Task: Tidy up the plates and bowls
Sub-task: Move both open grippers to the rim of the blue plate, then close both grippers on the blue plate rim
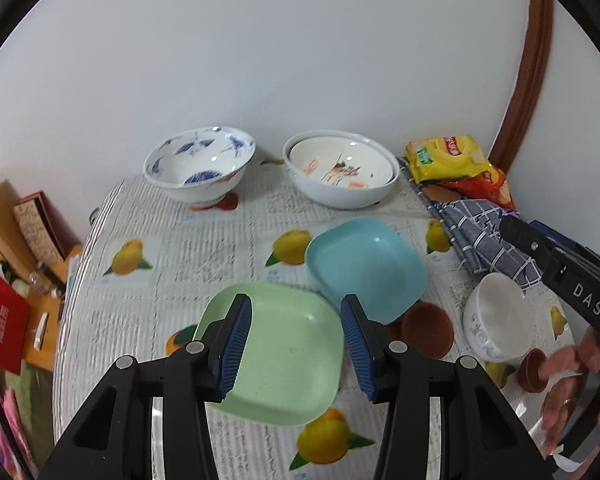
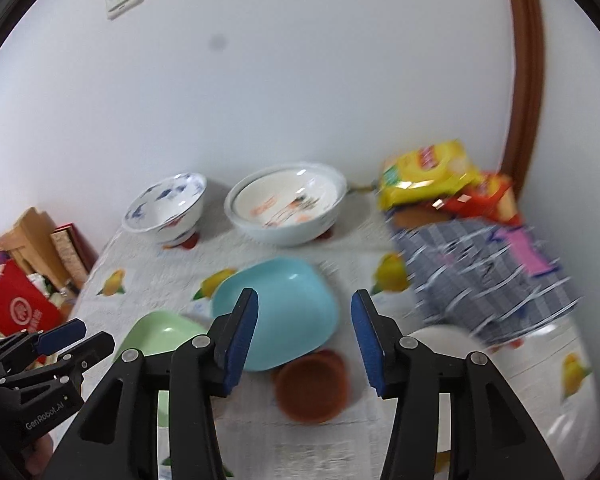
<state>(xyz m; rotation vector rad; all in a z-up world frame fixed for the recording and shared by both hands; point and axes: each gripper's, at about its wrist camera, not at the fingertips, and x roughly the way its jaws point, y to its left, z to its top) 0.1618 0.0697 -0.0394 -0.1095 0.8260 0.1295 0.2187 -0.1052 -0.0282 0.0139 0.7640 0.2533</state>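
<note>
White wall behind, and a table (image 1: 148,312) under a lemon-print cloth, is what I have to work on. Nearest my left gripper (image 1: 296,344) is the green plate (image 1: 284,356), a square dish with rounded corners lying flat at the near edge. It looks like light, stiff plastic or melamine, so I judge it slick but not fragile. I would pinch its raised rim, since the flat floor gives the pads nothing to grip. The left jaws stand apart above it, holding nothing.

Just beyond lies the blue plate (image 1: 366,266), same shape. Its near corner is propped on a brown saucer (image 1: 426,330), so it sits tilted, and its left edge touches or overlaps the green one. That lifted rim is the easy place to take hold. My right gripper (image 2: 304,336) hovers over it, jaws spread wide and empty.

To the right stands a small white bowl (image 1: 496,316) with a grey pattern, tilted and empty. It reads as ceramic, heavier and chippable, so I would grip its wall firmly. A second small brown saucer (image 1: 534,372) sits beside it.

At the back, against the wall, are a blue-and-white bowl (image 1: 200,164), empty, and a large white bowl (image 1: 342,174) with a patterned plate or shallow dish nested inside. Both look like heavy, fragile porcelain.

Further right lie a checked cloth (image 1: 480,232) and yellow snack packets (image 1: 446,158).
</note>
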